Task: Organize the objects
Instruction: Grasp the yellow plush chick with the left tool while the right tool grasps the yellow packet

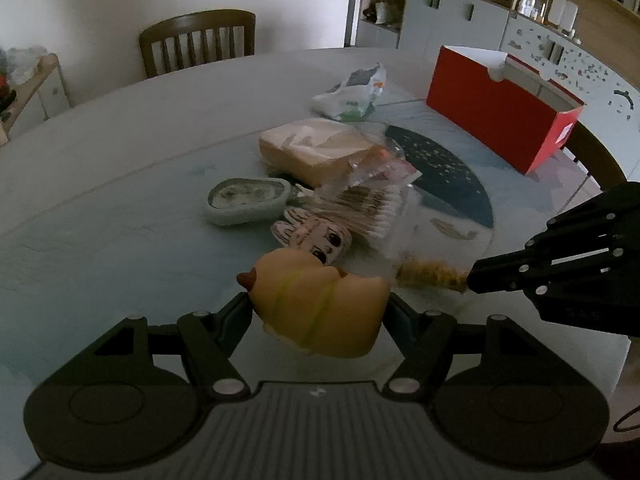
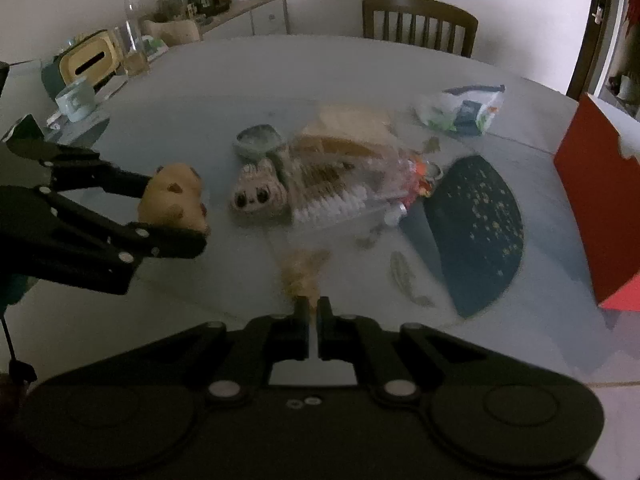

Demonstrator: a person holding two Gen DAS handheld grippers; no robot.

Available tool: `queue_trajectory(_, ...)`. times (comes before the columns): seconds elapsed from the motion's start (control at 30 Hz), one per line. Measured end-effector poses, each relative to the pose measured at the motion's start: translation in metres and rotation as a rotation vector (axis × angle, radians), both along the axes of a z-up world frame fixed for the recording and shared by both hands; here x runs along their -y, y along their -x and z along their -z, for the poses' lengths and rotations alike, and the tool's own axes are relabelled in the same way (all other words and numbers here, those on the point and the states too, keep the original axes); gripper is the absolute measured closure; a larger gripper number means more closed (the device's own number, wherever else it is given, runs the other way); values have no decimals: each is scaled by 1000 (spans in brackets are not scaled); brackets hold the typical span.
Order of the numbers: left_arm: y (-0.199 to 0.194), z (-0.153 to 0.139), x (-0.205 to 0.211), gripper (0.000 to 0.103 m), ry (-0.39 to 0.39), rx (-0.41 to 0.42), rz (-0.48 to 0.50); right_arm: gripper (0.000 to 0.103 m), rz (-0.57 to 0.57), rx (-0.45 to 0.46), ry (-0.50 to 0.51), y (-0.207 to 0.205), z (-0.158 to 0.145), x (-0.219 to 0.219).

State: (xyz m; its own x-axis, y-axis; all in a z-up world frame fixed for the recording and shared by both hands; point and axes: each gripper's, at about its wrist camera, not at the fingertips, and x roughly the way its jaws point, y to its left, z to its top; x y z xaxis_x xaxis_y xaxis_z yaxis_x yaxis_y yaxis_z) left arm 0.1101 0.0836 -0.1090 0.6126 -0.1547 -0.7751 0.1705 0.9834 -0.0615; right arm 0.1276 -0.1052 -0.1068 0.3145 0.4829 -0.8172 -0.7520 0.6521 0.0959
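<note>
My left gripper (image 1: 320,304) is shut on a yellow rubber duck (image 1: 320,300) with a reddish beak, held just above the round table (image 1: 120,152). The right wrist view shows the same duck (image 2: 176,200) between the left gripper's (image 2: 176,212) black fingers at the left. The jaws of my right gripper (image 2: 312,306) are shut on the end of a fuzzy golden strand (image 2: 302,272). In the left wrist view that strand (image 1: 428,274) sticks out from the right gripper's tip (image 1: 472,280). A red open box (image 1: 500,120) stands at the far right.
A pile lies mid-table: a pack of cotton swabs (image 1: 372,208), a beige block (image 1: 316,148), a green dish (image 1: 248,200), a cartoon-face piece (image 1: 316,236), a dark fan-shaped mat (image 1: 444,172) and a plastic bag (image 1: 352,92). A mug (image 2: 76,100) and chair (image 1: 200,40) stand behind.
</note>
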Motion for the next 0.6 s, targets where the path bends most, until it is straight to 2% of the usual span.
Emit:
queue_trajectory(0.23,6,5,6,32,4,-22,3,78,-43,-4,16,5,4,3)
queue_trajectory(0.3,7,4,7,32,1,-23,4,67,-32,-3,26,3,6,1)
queue_trajectory(0.47,11,2,9,32,-2,-22,-2,60,37,-12,36,-9,12,-7)
queue_trajectory(0.6,14,0,11,32,-8,-21,-4,59,119,-74,26,-23,19,-9)
